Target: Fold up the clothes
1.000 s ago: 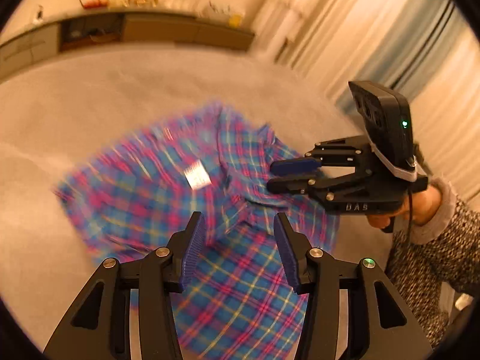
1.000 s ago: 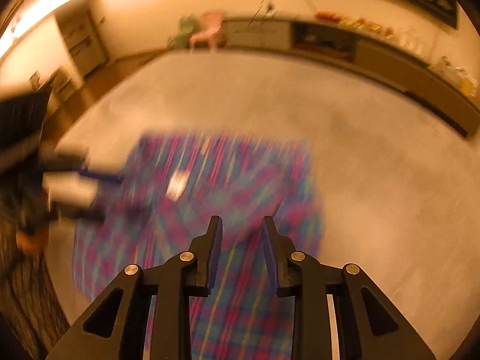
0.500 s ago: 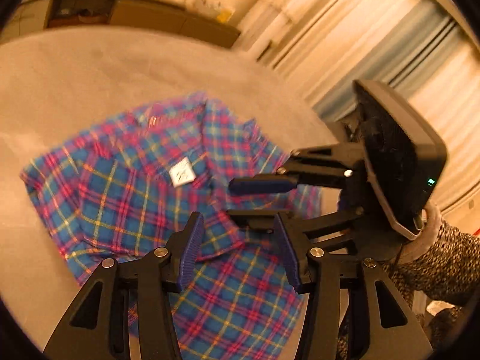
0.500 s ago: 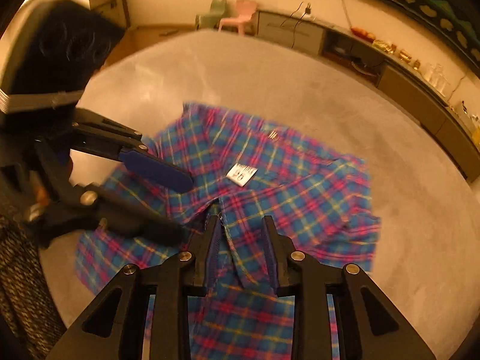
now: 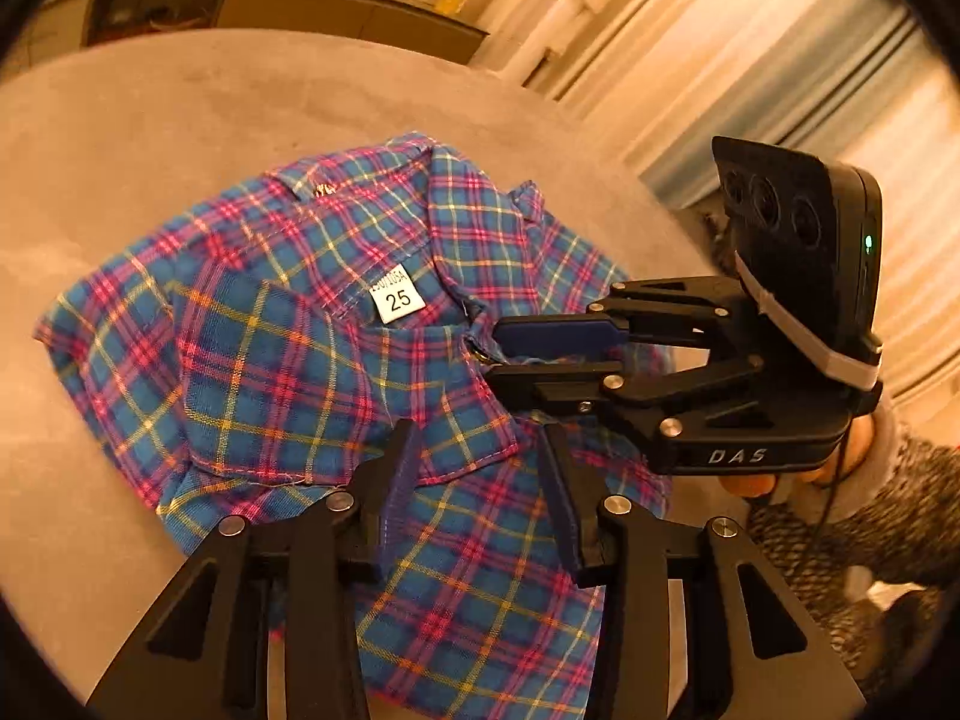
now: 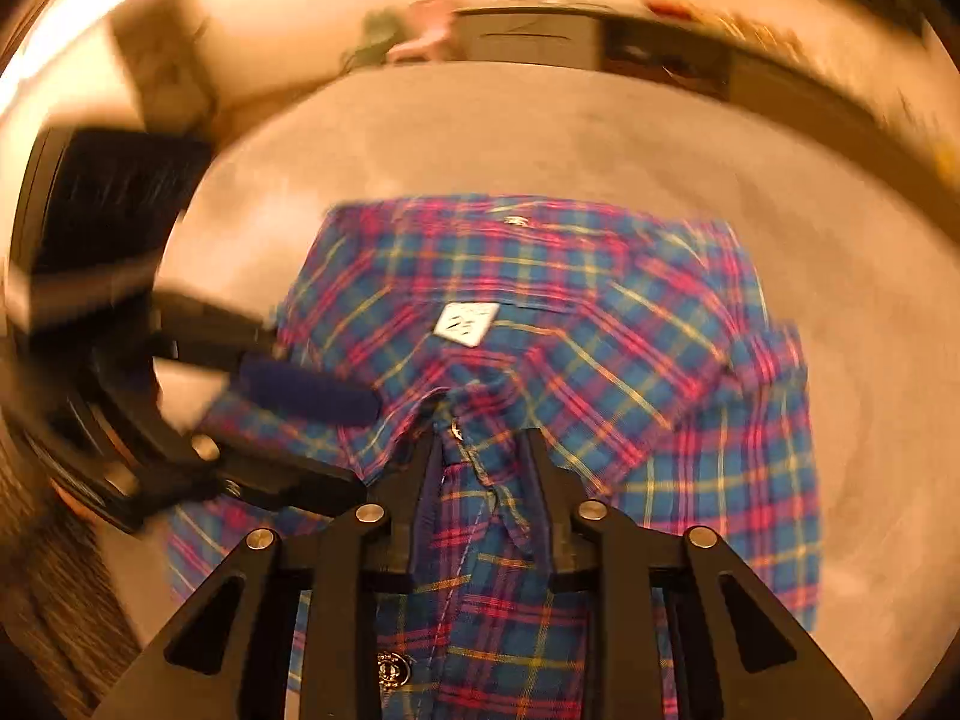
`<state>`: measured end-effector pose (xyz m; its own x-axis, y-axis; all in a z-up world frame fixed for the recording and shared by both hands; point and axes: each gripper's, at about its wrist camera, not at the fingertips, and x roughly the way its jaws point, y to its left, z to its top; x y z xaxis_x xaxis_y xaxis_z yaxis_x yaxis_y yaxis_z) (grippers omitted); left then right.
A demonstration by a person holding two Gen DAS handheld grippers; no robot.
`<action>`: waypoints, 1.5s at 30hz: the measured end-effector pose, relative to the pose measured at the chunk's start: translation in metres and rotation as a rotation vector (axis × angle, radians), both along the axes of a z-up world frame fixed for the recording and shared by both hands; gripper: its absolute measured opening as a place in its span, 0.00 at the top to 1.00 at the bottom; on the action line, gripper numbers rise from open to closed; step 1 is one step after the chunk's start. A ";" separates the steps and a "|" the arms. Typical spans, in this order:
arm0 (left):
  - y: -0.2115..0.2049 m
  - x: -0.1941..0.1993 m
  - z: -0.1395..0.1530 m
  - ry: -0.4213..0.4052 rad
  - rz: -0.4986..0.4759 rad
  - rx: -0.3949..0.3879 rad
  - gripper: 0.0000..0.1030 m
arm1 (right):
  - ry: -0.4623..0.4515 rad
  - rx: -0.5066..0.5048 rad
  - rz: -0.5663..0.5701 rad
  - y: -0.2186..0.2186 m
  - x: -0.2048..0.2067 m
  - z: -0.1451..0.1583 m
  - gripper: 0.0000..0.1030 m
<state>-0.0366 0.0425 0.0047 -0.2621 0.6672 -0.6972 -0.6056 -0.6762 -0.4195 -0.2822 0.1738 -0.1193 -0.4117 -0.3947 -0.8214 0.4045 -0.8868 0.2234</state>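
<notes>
A blue, pink and yellow plaid shirt [image 5: 288, 324] lies collar up on the grey carpet, with a white "25" tag [image 5: 396, 300] at the neck. It also shows in the right wrist view [image 6: 600, 348]. My left gripper [image 5: 480, 468] is open, its fingers straddling the near collar flap. My right gripper [image 6: 480, 462] is open around the shirt's button placket just below the collar. From the left wrist view the right gripper [image 5: 498, 354] reaches in from the right at the collar opening.
Grey carpet [image 5: 180, 114] surrounds the shirt. A low cabinet [image 5: 300, 0] runs along the far wall. Curtains [image 5: 750, 60] hang at the right. The person's sleeve [image 5: 888, 516] is at the right edge.
Both grippers have come closer to the shirt's collar. The right gripper has dropped lower, so the placket now sits between its fingers. The shirt has not moved.
</notes>
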 end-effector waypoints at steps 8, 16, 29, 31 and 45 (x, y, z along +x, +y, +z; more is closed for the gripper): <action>0.013 0.023 0.003 0.096 0.032 -0.135 0.53 | 0.040 -0.013 -0.018 0.086 0.028 0.045 0.65; 0.022 0.017 -0.018 0.152 0.186 -0.296 0.51 | 0.031 0.108 -0.017 0.098 0.047 0.001 0.68; 0.027 0.004 -0.033 0.144 0.354 -0.371 0.47 | 0.067 -0.023 -0.167 0.110 0.031 0.004 0.68; 0.027 0.002 -0.034 0.134 0.372 -0.365 0.48 | 0.091 0.001 -0.173 0.108 0.034 0.007 0.68; 0.057 0.069 -0.020 0.203 0.574 -0.421 0.17 | 0.211 0.122 -0.259 0.105 0.124 0.051 0.35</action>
<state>0.0329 0.0998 -0.0155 -0.6407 0.0735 -0.7642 -0.1465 -0.9888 0.0278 -0.1587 0.2784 -0.0680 -0.6509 -0.1591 -0.7423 0.1885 -0.9810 0.0450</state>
